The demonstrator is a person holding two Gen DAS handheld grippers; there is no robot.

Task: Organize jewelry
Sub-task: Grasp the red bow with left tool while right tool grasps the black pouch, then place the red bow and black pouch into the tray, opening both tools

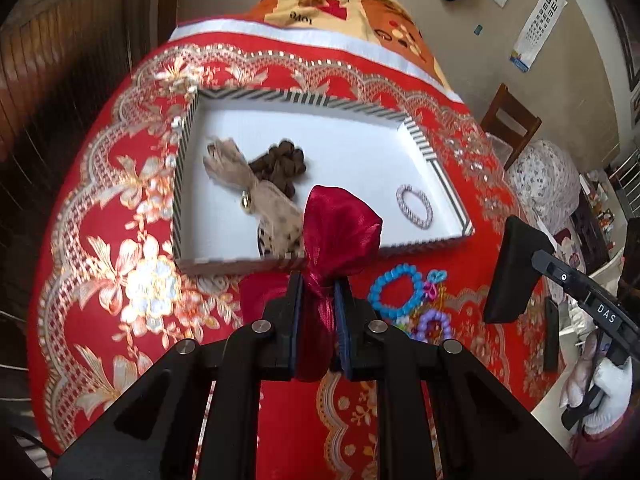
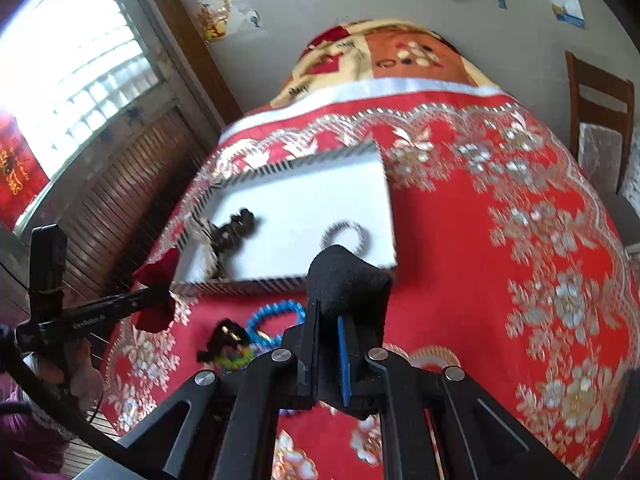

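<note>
My left gripper (image 1: 318,280) is shut on the tied neck of a red satin pouch (image 1: 340,224), held above the red cloth just in front of the tray. My right gripper (image 2: 328,312) is shut on a black fabric pouch (image 2: 348,276), also lifted off the cloth. The white tray with a striped rim (image 1: 304,98) holds a beige mesh pouch (image 1: 240,176), a dark brown bead bracelet (image 1: 280,162) and a silvery bracelet (image 1: 415,206). A blue bead bracelet (image 1: 394,290) and a purple bracelet (image 1: 434,324) lie on the cloth near the tray's front edge.
A red floral cloth (image 2: 500,240) covers the table. A small black item with gold (image 2: 226,336) lies beside the blue bracelet (image 2: 276,312). A patterned blanket (image 1: 340,4) is heaped behind the tray. A wooden chair (image 2: 600,112) stands at the right, a window (image 2: 80,72) at the left.
</note>
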